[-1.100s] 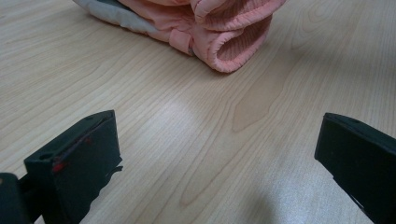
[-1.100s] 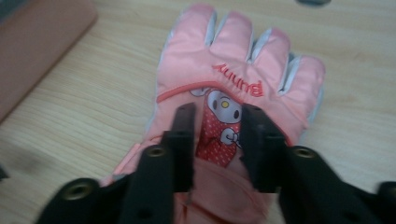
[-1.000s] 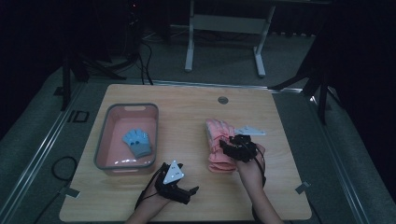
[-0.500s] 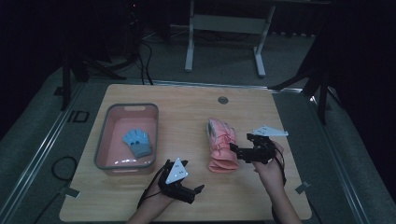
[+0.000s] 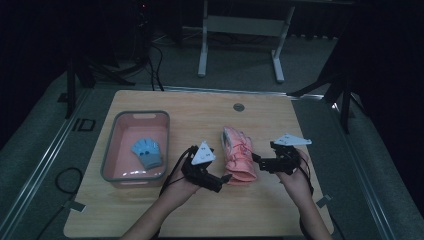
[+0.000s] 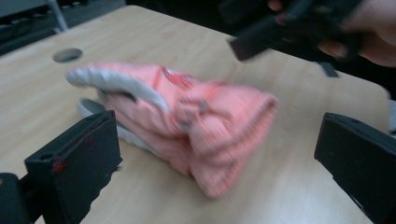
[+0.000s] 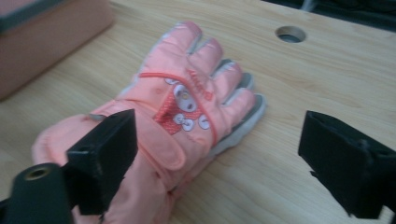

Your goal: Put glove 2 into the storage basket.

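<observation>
The pink gloves (image 5: 238,156) lie stacked on the wooden surface (image 5: 210,215), right of centre, between the two tongs. Their long axis runs from the near edge toward the far edge: the fingers point away from the person, toward the round hole (image 5: 238,107), and the knit cuff faces the person. In the right gripper view the top glove (image 7: 173,116) lies back up, with a printed patch and a strap across the wrist, and a grey palm edge shows beneath its fingers.

The left tongs (image 5: 223,179) sit at the cuff end, jaws spread wide with nothing clamped; in the left gripper view the cuff (image 6: 233,135) lies ahead between the jaws, untouched. The right tongs (image 5: 256,159) are just beside the gloves' right side. Their jaws have just been opening and now stand fully released, with the glove lying in front of the left jaw.

A pink bin (image 5: 136,147) holding a blue glove (image 5: 148,152) stands to the left, well apart from the pink pair. Bare wood lies open beyond the fingertips, to the right of the gloves, and along the near edge.
</observation>
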